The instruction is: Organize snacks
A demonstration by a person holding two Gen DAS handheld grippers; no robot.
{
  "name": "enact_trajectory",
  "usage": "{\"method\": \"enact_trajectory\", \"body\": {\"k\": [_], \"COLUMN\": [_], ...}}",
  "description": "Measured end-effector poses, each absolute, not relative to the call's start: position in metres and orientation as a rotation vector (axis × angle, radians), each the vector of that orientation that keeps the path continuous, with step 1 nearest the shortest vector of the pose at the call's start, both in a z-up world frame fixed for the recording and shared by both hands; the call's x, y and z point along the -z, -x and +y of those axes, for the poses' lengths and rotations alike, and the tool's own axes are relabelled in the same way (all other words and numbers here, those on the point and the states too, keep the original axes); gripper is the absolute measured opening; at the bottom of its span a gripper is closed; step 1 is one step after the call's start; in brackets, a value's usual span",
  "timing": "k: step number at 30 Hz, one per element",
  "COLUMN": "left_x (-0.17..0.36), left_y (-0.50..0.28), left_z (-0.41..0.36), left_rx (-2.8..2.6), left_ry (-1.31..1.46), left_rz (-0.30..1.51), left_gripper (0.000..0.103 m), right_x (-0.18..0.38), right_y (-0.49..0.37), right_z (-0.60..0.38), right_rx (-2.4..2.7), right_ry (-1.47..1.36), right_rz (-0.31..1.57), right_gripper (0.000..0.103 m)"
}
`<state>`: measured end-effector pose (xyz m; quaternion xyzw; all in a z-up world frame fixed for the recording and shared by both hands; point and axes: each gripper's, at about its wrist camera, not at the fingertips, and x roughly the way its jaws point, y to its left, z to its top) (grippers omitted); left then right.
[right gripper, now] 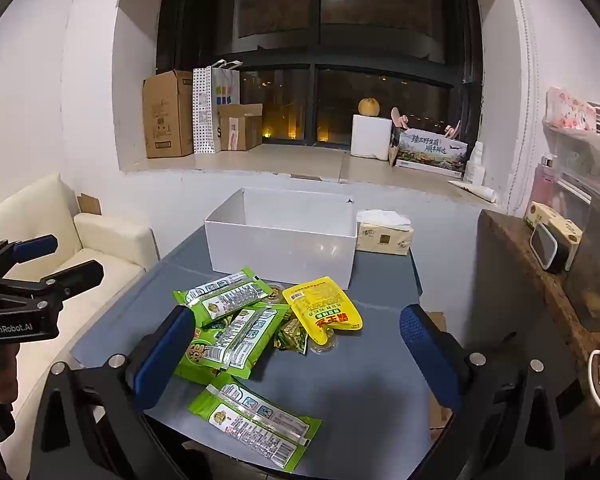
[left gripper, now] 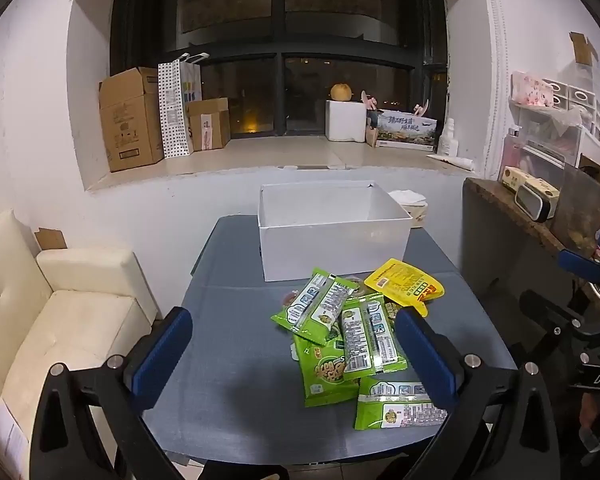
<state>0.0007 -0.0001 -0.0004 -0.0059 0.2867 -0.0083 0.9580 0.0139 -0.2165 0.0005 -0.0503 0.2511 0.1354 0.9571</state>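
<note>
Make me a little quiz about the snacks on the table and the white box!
1. True or false: the white box already has snack packets inside it.
2. What colour is the one pouch lying beside the green packets?
3. Which is right? A) both grippers are open and hold nothing; B) the left gripper grips a green packet; C) the right gripper grips the pouch.

Key: 1. False, no packets show in what can be seen of its inside; the snacks lie on the table. 2. Yellow. 3. A.
</note>
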Motion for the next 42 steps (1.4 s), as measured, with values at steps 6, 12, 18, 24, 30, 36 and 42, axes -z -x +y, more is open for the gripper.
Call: {"method": "enact_trajectory", "body": {"k": [6,12,18,24,30,36,42], "left_x": [0.002,-0.003,-0.003,-0.005,-0.005,-0.005,-0.005], "left_y": [-0.003,0.004,0.007,0.006,0.005,0.005,0.005], "left_z": [0.001,-0.007,-0.008,-0.008,-0.007,-0.008,-0.008], "left_rx": [0.026,0.017,0.019,0.023,0.028,0.028,0.029], "left_ry": [0.008,-0.012,-0.009,-0.008,-0.008,-0.008,-0.007], "left_rz": [0.568,0.554,0.556,0.562,0.567,0.567,0.567], "left_gripper": [0.103,0.103,0.103,0.103,0.103,0.103,0.103], "right_x": [-0.001,-0.007,-0.002,-0.001,0.0,0.0,0.001], "right_y": [-0.013,-0.009,-0.01,-0.009,-0.01,-0.01,-0.01], "right_z": [-0.218,-0.217,-0.218,-0.219,-0.22,-0.22,-0.219], "right_rx": [-0.272,-0.278,-0.278,-0.274,-0.276,-0.276,-0.277], "right_ry": [0.104,0.107,0.106,0.105,0.102,0.102,0.103], "right_rz": [0.508,0.504,0.501,0.504,0.507,0.507,0.506], "right_gripper": [0.103,0.103,0.103,0.103,0.103,0.103,0.103]}}
